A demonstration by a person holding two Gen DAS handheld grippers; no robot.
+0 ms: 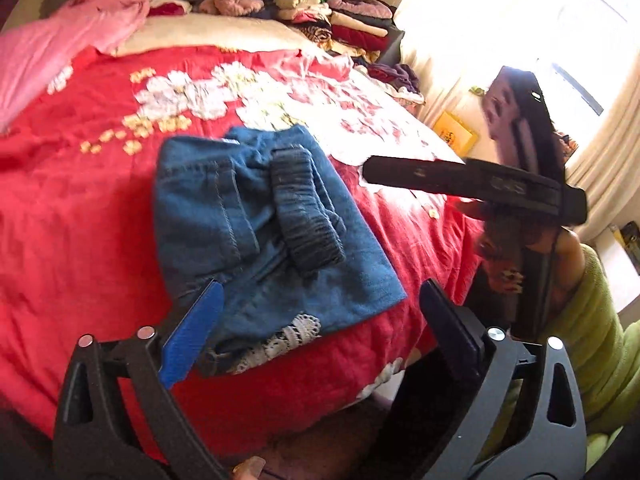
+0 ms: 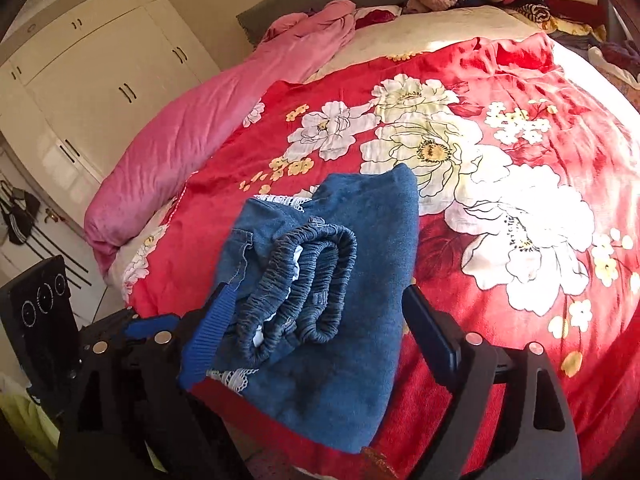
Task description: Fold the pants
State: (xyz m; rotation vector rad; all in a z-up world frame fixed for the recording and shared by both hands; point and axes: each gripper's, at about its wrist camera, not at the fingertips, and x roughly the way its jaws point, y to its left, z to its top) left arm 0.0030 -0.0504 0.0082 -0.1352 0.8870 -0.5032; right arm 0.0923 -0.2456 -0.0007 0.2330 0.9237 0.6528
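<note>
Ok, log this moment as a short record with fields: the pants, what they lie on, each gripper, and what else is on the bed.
pants: blue denim pants folded into a compact bundle, elastic waistband on top, white lace trim showing at the edges
surface: red floral bedspread
left gripper: jaws open, nothing held
right gripper: jaws open, nothing gripped
also on bed: pink quilt along one side, stacked folded clothes at the far end

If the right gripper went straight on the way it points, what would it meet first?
Most likely the folded jeans: the right gripper stands open, its jaws astride their gathered waistband. How far above them it hovers is unclear.
</note>
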